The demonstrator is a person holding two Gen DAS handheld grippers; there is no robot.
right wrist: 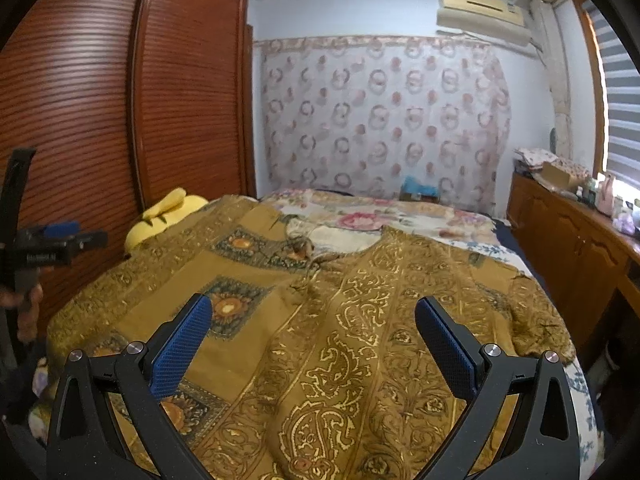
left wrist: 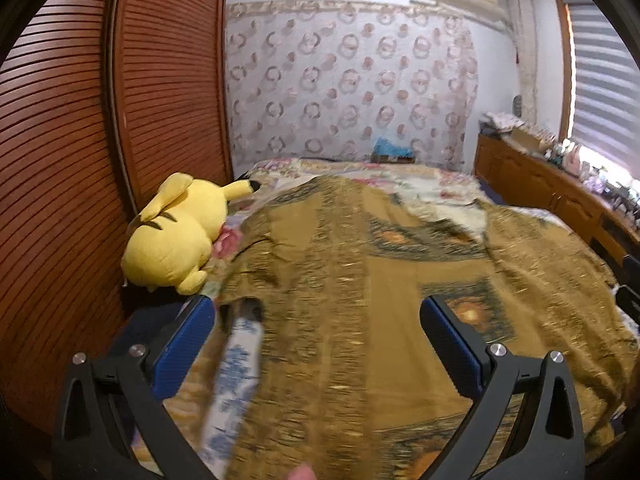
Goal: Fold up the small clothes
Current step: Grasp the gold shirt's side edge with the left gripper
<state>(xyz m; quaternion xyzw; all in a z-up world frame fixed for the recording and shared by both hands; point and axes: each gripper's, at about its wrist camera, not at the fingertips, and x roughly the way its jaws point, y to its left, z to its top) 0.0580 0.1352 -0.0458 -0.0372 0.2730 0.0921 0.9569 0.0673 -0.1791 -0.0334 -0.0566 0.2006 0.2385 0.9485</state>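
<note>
An ochre garment with gold paisley and dark medallion print lies spread across the bed, its neckline towards the headboard. My right gripper hovers open above the garment's middle, nothing between its blue pads. The same garment fills the left wrist view, motion-blurred. My left gripper is open over the garment's left part. A blurred white strip with blue print runs beside its left finger; what it belongs to is unclear. The left gripper shows at the far left, held by a hand.
A yellow plush toy lies at the bed's left edge against the louvred wardrobe. A floral sheet covers the bed. A cluttered wooden dresser stands along the right, under a window blind. A blue object sits at the headboard.
</note>
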